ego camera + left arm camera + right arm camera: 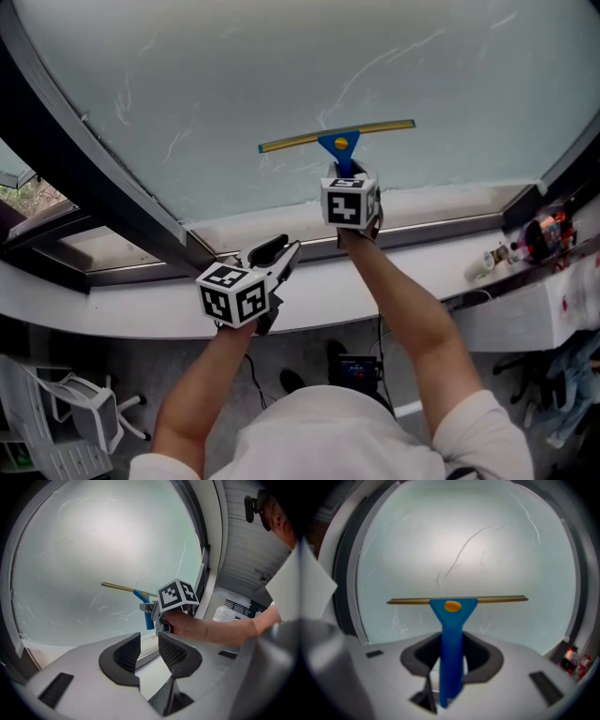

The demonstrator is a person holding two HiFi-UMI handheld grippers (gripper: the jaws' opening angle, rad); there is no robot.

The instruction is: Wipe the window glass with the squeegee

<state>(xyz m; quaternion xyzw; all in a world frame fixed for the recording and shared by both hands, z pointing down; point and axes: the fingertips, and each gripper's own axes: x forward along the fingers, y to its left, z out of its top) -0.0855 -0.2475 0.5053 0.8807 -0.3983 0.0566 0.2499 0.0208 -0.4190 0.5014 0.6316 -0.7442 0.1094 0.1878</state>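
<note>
Wiping looks under way: right gripper (451, 667) is clamped on the blue handle of the squeegee (452, 603). The blade is level and seemingly against the glass (234, 66), low on the pane, near the sill (131, 295). Judging by that, this stroke is near its bottom end. Thin streaks (361, 77) show above and beside the blade, so more passes are likely left, mainly on the left part of the pane. Left gripper (149, 651) has its jaws apart with nothing between them, over the sill left of the right one, off the glass. Around: dark frame (94, 159) on the left, small clutter (544, 234) on the sill at right, chair (84, 408) below. Nothing blocks the blade; only the sill edge limits the stroke.
</note>
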